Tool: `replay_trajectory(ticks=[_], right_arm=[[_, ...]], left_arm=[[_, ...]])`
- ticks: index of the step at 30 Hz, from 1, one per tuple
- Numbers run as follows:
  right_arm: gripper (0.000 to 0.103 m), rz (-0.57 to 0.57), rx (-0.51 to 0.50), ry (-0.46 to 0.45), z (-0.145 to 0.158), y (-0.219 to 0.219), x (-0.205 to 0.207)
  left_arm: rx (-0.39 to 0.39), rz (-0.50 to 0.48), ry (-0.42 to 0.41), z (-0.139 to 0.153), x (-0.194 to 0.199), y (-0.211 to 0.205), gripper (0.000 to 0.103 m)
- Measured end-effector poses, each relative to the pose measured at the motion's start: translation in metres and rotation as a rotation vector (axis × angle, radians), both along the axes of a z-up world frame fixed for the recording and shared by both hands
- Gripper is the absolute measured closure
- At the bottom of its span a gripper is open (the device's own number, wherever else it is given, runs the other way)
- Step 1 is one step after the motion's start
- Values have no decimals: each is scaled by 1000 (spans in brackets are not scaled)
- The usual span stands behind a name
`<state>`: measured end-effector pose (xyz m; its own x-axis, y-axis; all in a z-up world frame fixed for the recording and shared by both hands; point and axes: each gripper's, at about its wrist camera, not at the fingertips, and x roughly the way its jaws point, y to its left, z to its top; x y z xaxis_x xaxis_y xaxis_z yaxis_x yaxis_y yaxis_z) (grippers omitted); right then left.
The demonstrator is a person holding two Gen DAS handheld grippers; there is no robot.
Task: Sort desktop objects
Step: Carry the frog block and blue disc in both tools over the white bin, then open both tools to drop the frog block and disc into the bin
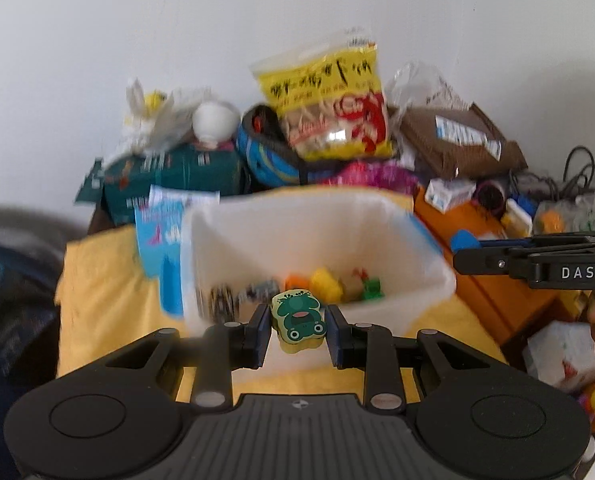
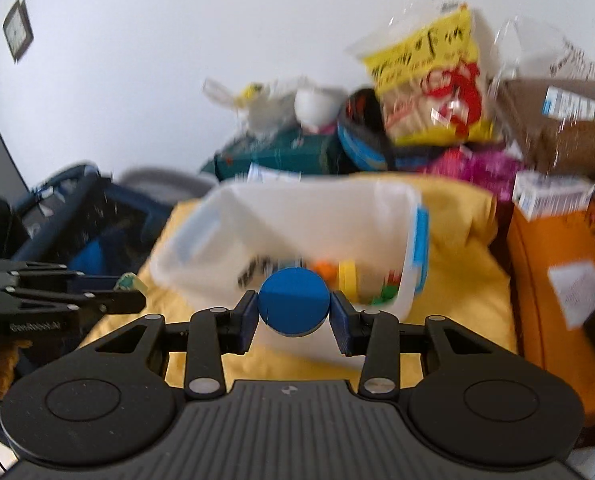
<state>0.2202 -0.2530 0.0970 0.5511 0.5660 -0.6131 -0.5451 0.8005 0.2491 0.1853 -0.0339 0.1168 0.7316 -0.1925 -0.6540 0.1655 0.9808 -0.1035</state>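
Observation:
My left gripper [image 1: 297, 322] is shut on a small block with a green frog face [image 1: 298, 316], held just before the near wall of a white plastic bin [image 1: 413, 236]. Several small toys [image 1: 326, 282], orange, yellow and green, lie in the bin's bottom. My right gripper [image 2: 294, 314] is shut on a round blue disc [image 2: 293, 298], also in front of the bin [image 2: 297, 216]. In the left wrist view the right gripper [image 1: 463, 258] comes in from the right edge. In the right wrist view the left gripper [image 2: 137, 298] shows at the left with the frog block [image 2: 128, 281].
The bin stands on a yellow cloth [image 1: 97, 280]. Behind it are piled a yellow snack bag [image 1: 329, 108], a dark green box [image 1: 169, 176], a brown parcel [image 1: 457, 140] and plastic bags. An orange box [image 2: 557, 280] with small items flanks the right; a dark blue bag [image 2: 77, 216] sits left.

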Motion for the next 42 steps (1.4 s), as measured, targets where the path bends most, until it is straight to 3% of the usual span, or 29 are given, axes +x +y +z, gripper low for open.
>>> replay_trajectory(ticks=[10,19,24,26,27,28,29,30,31,33,42], right_arm=[[60,-35,-17,34,26,22,56],[60,-27,-120,191,19,36,113],[60,-33,-158,223,10,41,126],[60,-33,-179,234,7,44,130],[59,-25,-196,240,5,46,131],[48,-14,-210,246,2,49,132],[38,-10,-228,239,1,51,132],[20,-10,-240,221,1,52,130],[9,-10,-255,206,0,53,128],[1,1,-277,223,-4,55,127],[0,-12,-323,275,-12,57,125]], left_arm=[[29,28,42,33,68,12,71],[29,20,158,30,115,11,71],[32,37,216,19,133,10,71],[63,61,225,14,138,9,63],[89,89,231,11,140,7,43],[107,101,239,8,141,5,31],[111,92,247,5,143,4,31],[110,66,265,1,145,3,31],[109,53,284,-2,146,2,31],[76,46,308,-7,147,4,29],[42,49,346,-6,145,3,25]])
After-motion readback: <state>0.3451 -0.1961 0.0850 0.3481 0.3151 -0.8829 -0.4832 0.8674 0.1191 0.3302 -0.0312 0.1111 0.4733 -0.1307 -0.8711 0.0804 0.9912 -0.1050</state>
